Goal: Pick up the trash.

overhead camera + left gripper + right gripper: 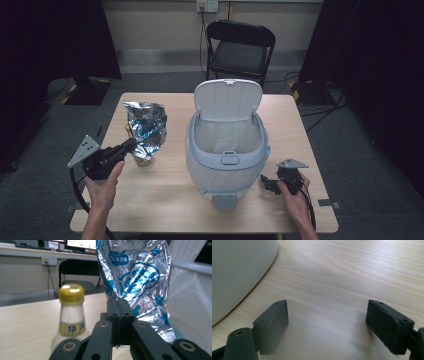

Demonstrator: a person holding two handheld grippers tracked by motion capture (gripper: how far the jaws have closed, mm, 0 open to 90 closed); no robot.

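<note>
A crumpled silver foil bag [145, 125] with blue print hangs over the left part of the table. My left gripper [131, 144] is shut on its lower edge. In the left gripper view the two jaws press together at the tip [119, 301], pinching the foil bag [135, 272]. A small bottle [142, 160] with a yellow cap stands just below and beside the bag, shown close up as the bottle [71, 312] left of the jaws. My right gripper [264, 182] rests low over the table, right of the bin. It is open with bare wood between its jaws [327, 317].
A pale blue bin [200, 155] lined with a white bag stands at the table's middle, its lid [228, 100] tipped up at the back. Its curved wall [239, 270] sits close to the right gripper. A black folding chair [240, 50] stands behind the table.
</note>
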